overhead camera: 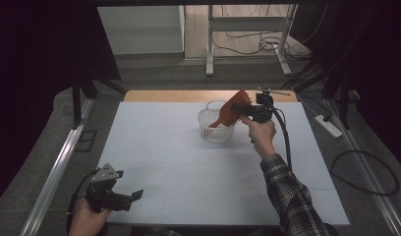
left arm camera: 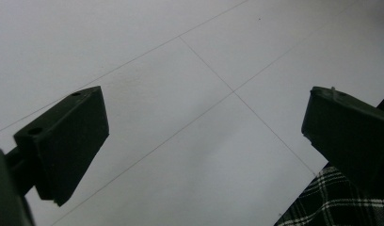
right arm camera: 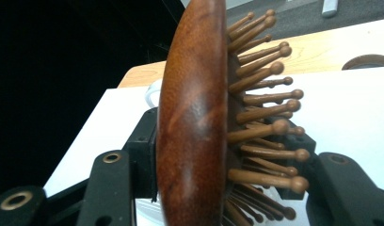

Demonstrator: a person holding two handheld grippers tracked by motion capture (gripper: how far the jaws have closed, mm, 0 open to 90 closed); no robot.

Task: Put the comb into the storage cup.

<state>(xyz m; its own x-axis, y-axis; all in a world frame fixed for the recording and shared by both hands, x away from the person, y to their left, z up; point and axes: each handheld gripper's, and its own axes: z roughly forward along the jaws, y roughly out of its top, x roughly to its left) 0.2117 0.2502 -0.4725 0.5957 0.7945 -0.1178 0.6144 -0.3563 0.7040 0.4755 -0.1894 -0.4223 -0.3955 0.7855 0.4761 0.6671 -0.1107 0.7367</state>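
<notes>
One wooden hairbrush leans in the single white basket near the tabletop's far edge, handle down inside, bristled head up between the jaws of the right gripper. Whether the pads pinch it or stand just off it I cannot tell. The risk — a top-heavy brush tipping out, or toppling the light basket, if let go off balance. The left gripper rests by the near left corner, jaws spread, nothing between them.
</notes>
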